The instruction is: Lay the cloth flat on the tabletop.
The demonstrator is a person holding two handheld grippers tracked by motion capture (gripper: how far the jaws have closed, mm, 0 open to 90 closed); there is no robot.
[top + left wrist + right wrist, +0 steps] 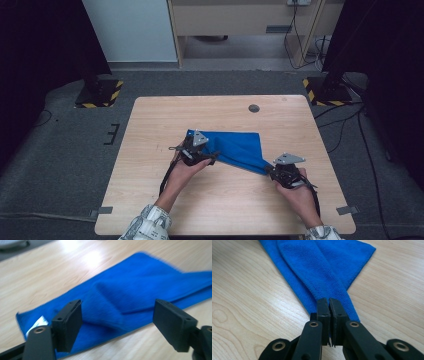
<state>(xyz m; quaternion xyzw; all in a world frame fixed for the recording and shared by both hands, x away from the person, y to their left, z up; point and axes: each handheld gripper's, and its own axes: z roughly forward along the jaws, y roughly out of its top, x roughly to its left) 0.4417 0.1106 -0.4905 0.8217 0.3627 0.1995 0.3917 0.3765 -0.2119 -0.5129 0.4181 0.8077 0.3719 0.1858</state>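
Lay on the wooden table [150, 200], near its middle: a blue cloth [235, 147], partly folded and drawn to a point at the right. Pinched that point tight: right gripper [329, 302], jaws closed on the cloth. Hovered wide open over the cloth's left end, gripping nothing: left gripper [117, 317]. Showed beside its left jaw: a white tag [37, 323].

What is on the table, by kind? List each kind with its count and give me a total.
Blue cloth: 1
Handheld grippers: 2, the left gripper with open fingers over the cloth, the right gripper shut on a corner of the cloth
Round grey cap in the table: 1
Total: 4
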